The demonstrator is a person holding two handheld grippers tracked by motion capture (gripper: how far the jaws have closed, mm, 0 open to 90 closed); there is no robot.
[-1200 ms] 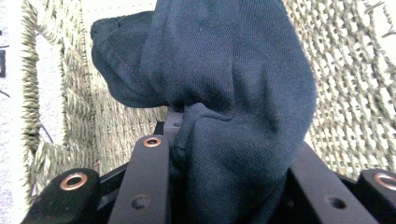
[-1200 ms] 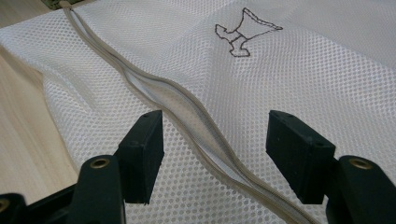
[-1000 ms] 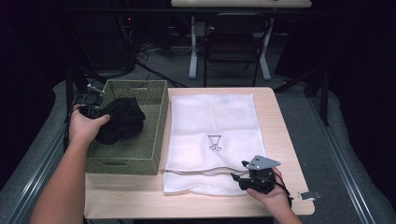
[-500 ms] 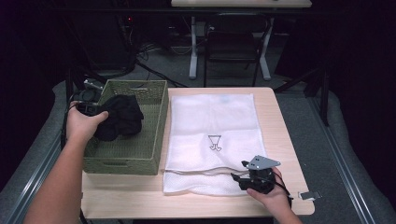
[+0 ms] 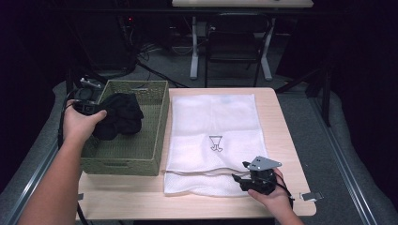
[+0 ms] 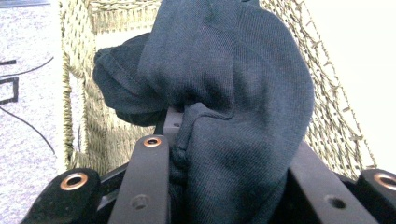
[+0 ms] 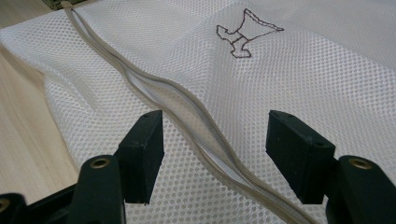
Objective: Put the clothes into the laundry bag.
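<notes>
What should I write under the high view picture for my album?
Left gripper lifts a dark garment from a woven basket; right gripper waits at a mesh bag.

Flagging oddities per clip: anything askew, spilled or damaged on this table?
Nothing stands out. The dark garment is bunched in the left gripper over the woven basket; the white mesh bag lies flat, its zipper slightly open.

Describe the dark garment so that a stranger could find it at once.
On the wooden table, left of the white mesh laundry bag, stands a green woven basket. The dark garment hangs bunched over it, clamped in the left gripper; nothing else there is dark cloth.
</notes>
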